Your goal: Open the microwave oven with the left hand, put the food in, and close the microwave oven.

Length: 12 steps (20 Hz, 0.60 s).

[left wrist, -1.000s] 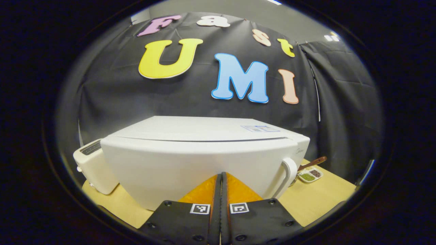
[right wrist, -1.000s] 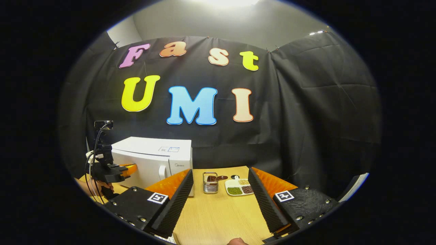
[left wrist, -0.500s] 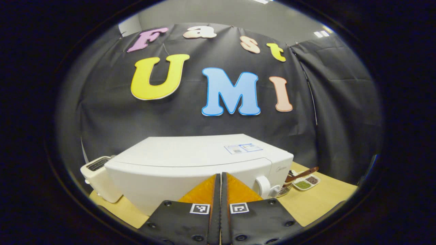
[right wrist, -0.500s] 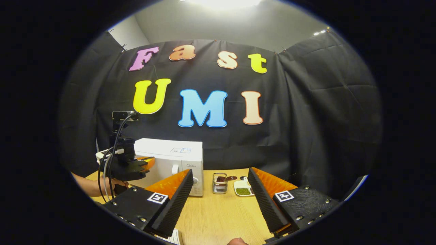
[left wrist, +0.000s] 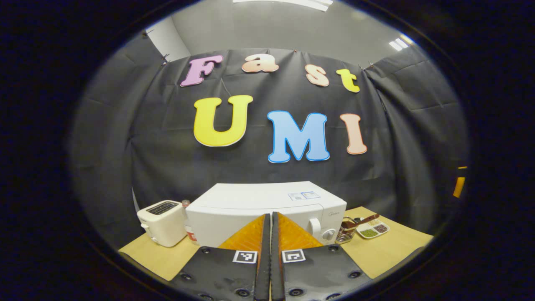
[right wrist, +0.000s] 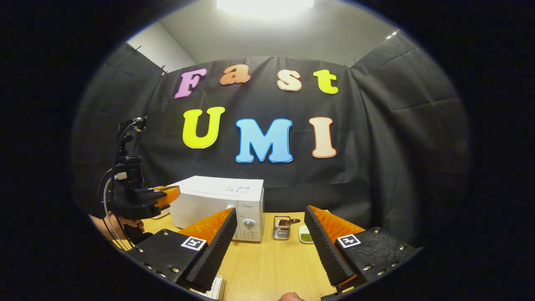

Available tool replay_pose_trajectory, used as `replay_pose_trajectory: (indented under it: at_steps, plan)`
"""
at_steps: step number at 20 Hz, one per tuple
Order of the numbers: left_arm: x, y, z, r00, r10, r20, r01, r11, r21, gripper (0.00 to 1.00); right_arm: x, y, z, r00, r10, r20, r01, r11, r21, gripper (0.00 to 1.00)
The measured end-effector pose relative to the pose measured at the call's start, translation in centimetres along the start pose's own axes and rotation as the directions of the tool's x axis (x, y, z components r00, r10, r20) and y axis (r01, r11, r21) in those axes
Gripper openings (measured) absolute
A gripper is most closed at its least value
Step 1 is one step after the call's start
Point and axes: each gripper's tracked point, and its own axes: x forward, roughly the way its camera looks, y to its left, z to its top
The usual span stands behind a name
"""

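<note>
The white microwave (left wrist: 250, 200) stands on the wooden table with its door shut, its handle (left wrist: 314, 228) and knob on the right side. My left gripper (left wrist: 271, 218) is shut with nothing between its fingers, held back from the microwave's front. In the right gripper view the microwave (right wrist: 217, 200) sits at centre left, and the left gripper (right wrist: 166, 195) hovers in front of it, held by a hand (right wrist: 110, 225). My right gripper (right wrist: 269, 211) stands open and empty over the table, well to the right of the microwave.
A cream toaster (left wrist: 161, 215) and a small bottle (left wrist: 188, 230) stand left of the microwave. To its right are a metal utensil holder (right wrist: 282, 228) and a divided dish of beans (left wrist: 374, 230). The wooden table (right wrist: 267, 267) stretches toward me.
My left gripper has drawn back from the microwave, which now looks smaller and farther off, and it stays shut. The right gripper has also pulled back a little and stays open.
</note>
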Motion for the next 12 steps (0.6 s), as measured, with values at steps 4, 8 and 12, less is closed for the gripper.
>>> replay_pose_trajectory:
  at_steps: [4, 8, 12]
  plan:
    - [-5.0, 0.7, 0.9, 0.998, 0.065, 0.005, -0.065, 0.998, 0.020, 0.07, -1.7, 0.0, 0.2, 0.998, 0.054, 0.017, -0.054, 0.998, 0.012, 0.98]
    - [-9.6, 1.4, 2.2, 0.992, 0.120, 0.028, -0.120, 0.992, 0.024, 0.07, -2.6, -0.2, 0.5, 0.996, 0.082, 0.040, -0.083, 0.996, 0.035, 0.98]
    - [-13.5, 2.0, 3.3, 0.988, 0.148, 0.044, -0.150, 0.988, 0.023, 0.10, -2.9, -0.7, 0.7, 0.995, 0.085, 0.044, -0.087, 0.995, 0.044, 0.98]
